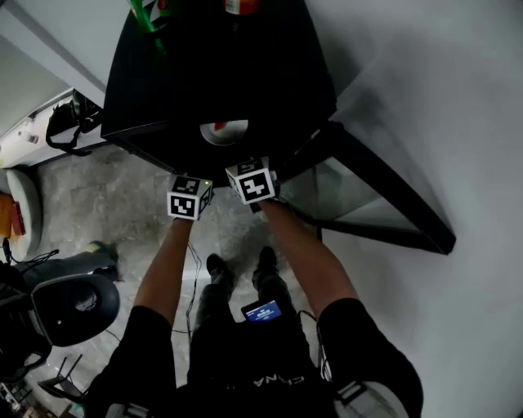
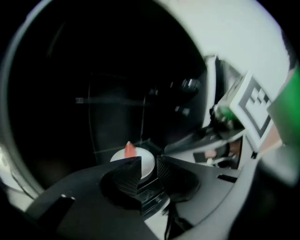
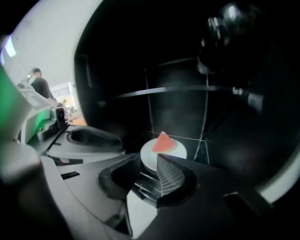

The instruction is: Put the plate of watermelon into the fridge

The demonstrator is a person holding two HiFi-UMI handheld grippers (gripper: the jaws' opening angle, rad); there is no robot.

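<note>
The white plate [image 1: 225,131] with a red watermelon wedge lies inside the black fridge [image 1: 245,65], whose door [image 1: 368,188] stands open to the right. In the right gripper view the plate [image 3: 180,152] rests on a glass shelf [image 3: 200,140], with the wedge [image 3: 163,142] on top. My right gripper [image 3: 149,159] is open, and the plate's near rim shows in the gap just past its tips. My left gripper [image 2: 149,165] is also open, with the plate [image 2: 146,158] and wedge [image 2: 130,150] just beyond it. Both marker cubes [image 1: 189,197] [image 1: 252,181] hover at the fridge opening.
A green item [image 1: 147,12] and a red one [image 1: 241,6] stand on the fridge top. The white wall [image 1: 458,98] runs along the right. A black chair [image 1: 73,306] stands at the lower left. A person [image 3: 40,84] is far off in the right gripper view.
</note>
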